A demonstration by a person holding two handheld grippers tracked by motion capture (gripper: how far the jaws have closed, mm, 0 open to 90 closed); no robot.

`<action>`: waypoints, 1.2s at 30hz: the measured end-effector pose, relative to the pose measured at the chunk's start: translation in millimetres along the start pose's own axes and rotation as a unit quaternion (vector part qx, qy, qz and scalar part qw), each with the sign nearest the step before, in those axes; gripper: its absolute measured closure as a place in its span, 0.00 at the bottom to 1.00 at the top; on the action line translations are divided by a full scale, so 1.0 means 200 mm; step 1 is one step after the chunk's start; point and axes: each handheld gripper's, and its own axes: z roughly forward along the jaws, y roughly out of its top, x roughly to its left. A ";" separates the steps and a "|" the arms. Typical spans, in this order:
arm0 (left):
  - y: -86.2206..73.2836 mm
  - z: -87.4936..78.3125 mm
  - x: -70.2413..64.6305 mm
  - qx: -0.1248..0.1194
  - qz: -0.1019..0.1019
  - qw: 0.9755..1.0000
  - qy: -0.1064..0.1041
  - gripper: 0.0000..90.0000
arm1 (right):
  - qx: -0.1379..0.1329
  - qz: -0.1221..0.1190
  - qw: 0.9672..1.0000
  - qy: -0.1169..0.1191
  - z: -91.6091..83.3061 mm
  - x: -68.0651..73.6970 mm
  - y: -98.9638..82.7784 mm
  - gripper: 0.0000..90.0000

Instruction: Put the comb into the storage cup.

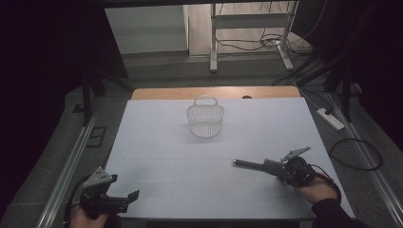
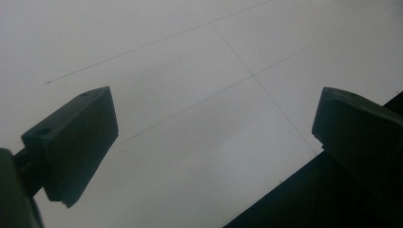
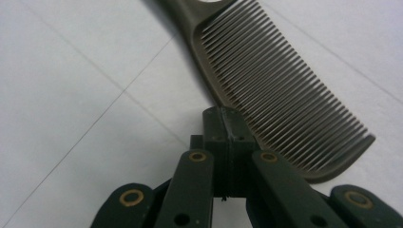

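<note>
A dark comb (image 3: 285, 95) with fine teeth lies low over the white table top, its handle (image 1: 247, 164) pointing left across the table. My right gripper (image 1: 269, 166) at the right front is shut on the comb. In the right gripper view the two jaws (image 3: 223, 118) press together on the comb's spine near the toothed end. My left gripper (image 1: 132, 195) sits at the table's front left corner. It is open, and its fingers (image 2: 76, 137) stand wide apart over bare white surface with nothing between them. A white slotted basket (image 1: 205, 119) with a handle stands at the back middle.
The white table top (image 1: 161, 142) has thin seam lines, with a wooden edge (image 1: 214, 92) at the back. The table's front edge shows as a dark band (image 2: 294, 199) beside my left gripper. A power strip (image 1: 330, 118) and cables lie on the floor to the right.
</note>
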 end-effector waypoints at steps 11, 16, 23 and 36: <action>0.00 0.00 0.00 -0.001 0.000 1.000 -0.001 0.02 | -0.010 0.020 0.999 -0.027 0.03 -0.09 0.06 0.99; 0.00 0.00 0.00 0.000 -0.001 1.000 -0.001 0.02 | -0.017 0.033 0.999 -0.036 0.05 -0.12 0.09 0.99; 0.00 0.00 0.00 0.001 -0.001 1.000 -0.002 0.02 | -0.027 0.044 0.997 -0.050 0.09 -0.16 0.15 0.99; 0.00 0.00 0.01 0.002 -0.003 1.000 -0.003 0.02 | -0.044 0.061 0.995 -0.063 0.17 -0.20 0.29 0.99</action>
